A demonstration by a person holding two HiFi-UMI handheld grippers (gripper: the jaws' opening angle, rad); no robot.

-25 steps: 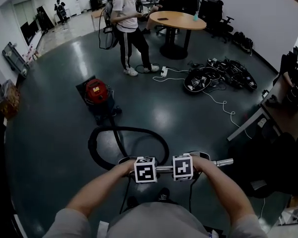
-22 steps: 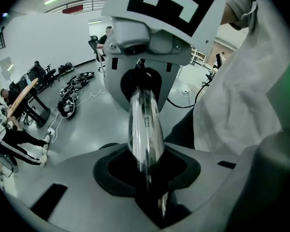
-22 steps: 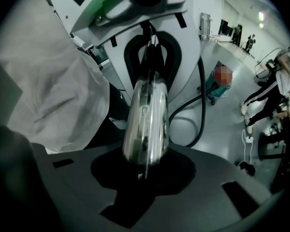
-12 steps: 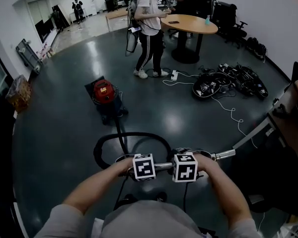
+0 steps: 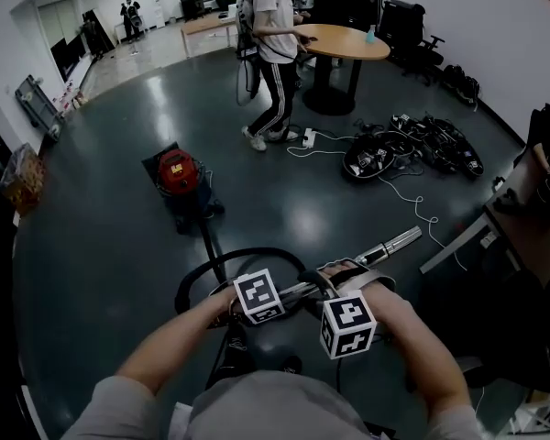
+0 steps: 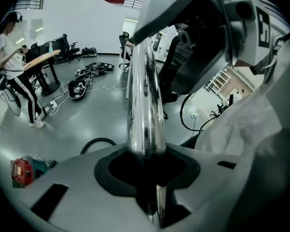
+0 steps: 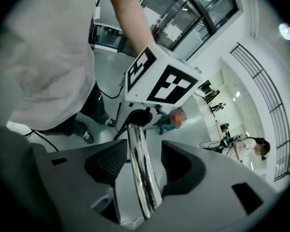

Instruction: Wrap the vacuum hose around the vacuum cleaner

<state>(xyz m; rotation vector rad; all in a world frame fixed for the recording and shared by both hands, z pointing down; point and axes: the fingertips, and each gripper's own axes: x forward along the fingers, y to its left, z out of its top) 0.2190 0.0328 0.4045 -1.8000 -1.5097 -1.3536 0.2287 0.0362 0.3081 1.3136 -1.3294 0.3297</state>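
The left hand-held gripper clamps the chrome metal wand; the right hand-held gripper, jaws just opened, merely straddles it, so it may swing. The black flexible hose loops on the floor near the red vacuum cleaner.

Vacuum cleaner with black hose and chrome tube

Red lid on a dark body, upright on the grey floor, toward its left side. Hose not wrapped around the body: stretched from it along the floor, then curled in one wide loop. Tube at the hose end raised off the floor, slanting up toward the right.
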